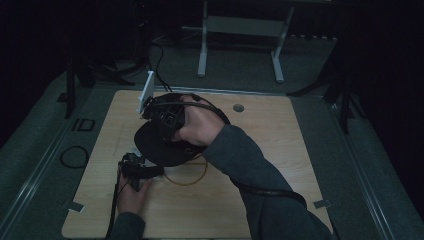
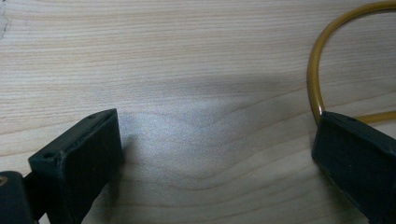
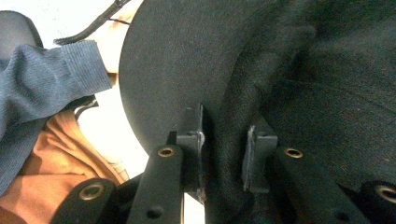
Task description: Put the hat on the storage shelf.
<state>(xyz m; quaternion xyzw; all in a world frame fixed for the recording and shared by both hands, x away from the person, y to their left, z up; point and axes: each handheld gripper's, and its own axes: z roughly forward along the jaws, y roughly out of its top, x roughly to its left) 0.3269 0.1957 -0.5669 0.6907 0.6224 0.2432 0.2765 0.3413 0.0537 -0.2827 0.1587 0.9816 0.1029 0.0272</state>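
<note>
Forearms come in from the bottom of the high view, both in blue-grey sleeves. Left hand (image 1: 131, 196) sits low on the wooden table (image 1: 280, 150), near its front-left part, holding the left gripper (image 1: 134, 167) close to the surface. Left gripper view: jaws spread wide, bare wood grain between them, nothing gripped. An amber ring (image 2: 317, 79) lies flat on the table; its curve runs down to and passes behind the jaw on the right of that view, whether touching I cannot tell. High view shows the same amber ring (image 1: 192, 181) just right of the left gripper, partly under the black cap (image 1: 155, 142).

Right hand (image 1: 197, 125) holds the right gripper (image 1: 167, 120) above table centre, with the black cap hanging from it, brim toward the left gripper. Right gripper view: jaws pinched on a fold of the black cap (image 3: 224, 140), fabric bunched between the pads, brim (image 3: 163, 70) curving off to the left. Sleeve (image 3: 42, 84) of the other arm visible beyond the brim. Nothing visible inside the cap; its opening is not shown.

White upright plate (image 1: 146, 91) stands at the table's back-left edge, just behind the right gripper. Small round hole (image 1: 238, 107) in the tabletop near the back edge, right of the hand. Right half of the table is open wood out to its edge. Cable loop (image 1: 75, 156) lies on the floor left of the table.
</note>
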